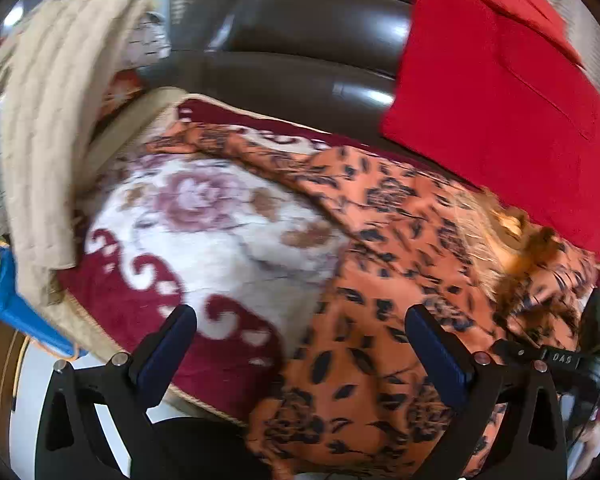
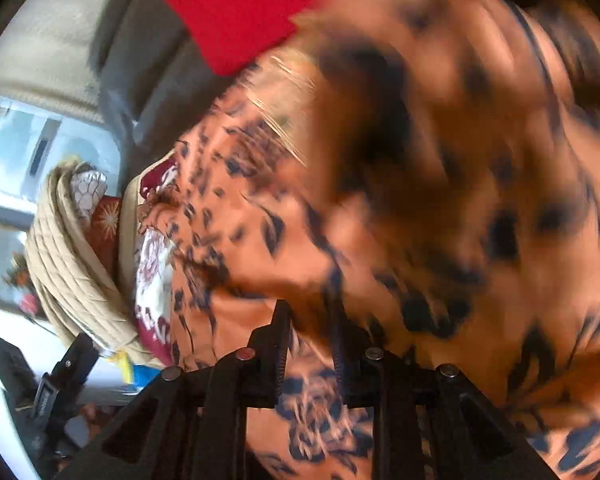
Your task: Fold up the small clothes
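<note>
Underneath, floral blanket (image 1: 204,232) on dark sofa (image 1: 308,40); left fingers (image 1: 436,344) wide, right fingers (image 2: 278,332) pinching orange cloth (image 2: 440,200).

The left tool (image 1: 300,320) hangs with its blue-padded jaws spread wide and nothing between them, above an orange garment with dark leaf print (image 1: 380,280). That garment lies on a red and white floral blanket (image 1: 204,232). Beyond the tool's right finger a red cloth (image 1: 480,100) drapes over a dark sofa (image 1: 300,40); a beige quilted cover (image 1: 60,120) sits far left.

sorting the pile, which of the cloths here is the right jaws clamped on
The orange cloth with black leaf print, bunched between the right gripper jaws. The plain red cloth lies apart on the sofa; the beige quilted one is draped aside.
</note>
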`<state>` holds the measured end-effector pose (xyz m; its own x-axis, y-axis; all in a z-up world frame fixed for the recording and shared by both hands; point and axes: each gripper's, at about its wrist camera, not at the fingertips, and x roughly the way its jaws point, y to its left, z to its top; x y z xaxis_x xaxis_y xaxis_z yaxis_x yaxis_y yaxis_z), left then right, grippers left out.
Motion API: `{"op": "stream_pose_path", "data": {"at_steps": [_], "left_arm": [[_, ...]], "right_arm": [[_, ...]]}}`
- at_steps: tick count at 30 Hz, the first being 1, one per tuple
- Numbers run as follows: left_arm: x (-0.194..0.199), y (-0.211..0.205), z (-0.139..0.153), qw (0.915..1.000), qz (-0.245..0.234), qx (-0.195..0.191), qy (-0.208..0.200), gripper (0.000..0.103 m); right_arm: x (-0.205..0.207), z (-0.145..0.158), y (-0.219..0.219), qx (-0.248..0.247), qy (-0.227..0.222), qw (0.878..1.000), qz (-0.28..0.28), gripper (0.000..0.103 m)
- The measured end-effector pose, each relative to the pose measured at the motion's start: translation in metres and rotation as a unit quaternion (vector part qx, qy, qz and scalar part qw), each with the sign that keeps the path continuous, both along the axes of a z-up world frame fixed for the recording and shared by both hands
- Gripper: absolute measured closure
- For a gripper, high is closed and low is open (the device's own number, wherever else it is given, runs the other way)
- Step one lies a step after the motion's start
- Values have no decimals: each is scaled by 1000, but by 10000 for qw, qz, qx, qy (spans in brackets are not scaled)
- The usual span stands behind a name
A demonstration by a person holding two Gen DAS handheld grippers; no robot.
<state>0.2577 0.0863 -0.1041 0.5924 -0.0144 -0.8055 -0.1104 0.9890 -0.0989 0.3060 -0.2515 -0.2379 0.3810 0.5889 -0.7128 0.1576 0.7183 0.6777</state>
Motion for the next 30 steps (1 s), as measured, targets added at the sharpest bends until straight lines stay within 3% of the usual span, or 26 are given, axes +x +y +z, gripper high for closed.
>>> {"op": "stream_pose_path", "data": {"at_steps": [3,5,6,7,8,10,15,18,20,24,27,30], "left_arm": [[9,-31,5,9986,-495,-162,-13,0],[17,-59,10,9958,-882,-249,-48,0],[22,-74,14,9937,-1084,-267,-84,0],[28,-95,19,9907,-1330,-227,-177,0],[33,-110,22,9883,-1490,-193,-247,0],[43,-143,28,9818,-1870,-120,-315,0],[63,-228,34,9616,-2721,115,-338,4],[70,-270,31,9526,-3017,258,-313,11],[70,-289,28,9470,-3183,312,-293,14],[59,-325,27,9327,-3564,446,-336,14],[55,-353,17,9187,-3854,842,-209,14],[67,-369,3,9154,-3856,1149,91,14]], "right_arm": [[-15,10,-21,237,-442,9987,-62,76],[-24,18,-31,381,-796,9961,-92,65],[-30,22,-39,440,-983,9941,-116,55],[-38,34,-48,444,-1270,9905,-291,23],[-47,37,-61,419,-1503,9864,-523,15],[-58,48,-88,353,-1993,9742,-1003,15],[-74,45,-150,140,-2057,9588,-1957,24],[-74,28,-178,445,-1776,9573,-2235,47],[-71,25,-184,152,-1610,9624,-2183,63],[-65,22,-181,-13,-1466,9690,-1990,63],[-60,27,-181,40,-1427,9704,-1950,63],[-68,24,-185,224,-1411,9696,-1986,63]]}}
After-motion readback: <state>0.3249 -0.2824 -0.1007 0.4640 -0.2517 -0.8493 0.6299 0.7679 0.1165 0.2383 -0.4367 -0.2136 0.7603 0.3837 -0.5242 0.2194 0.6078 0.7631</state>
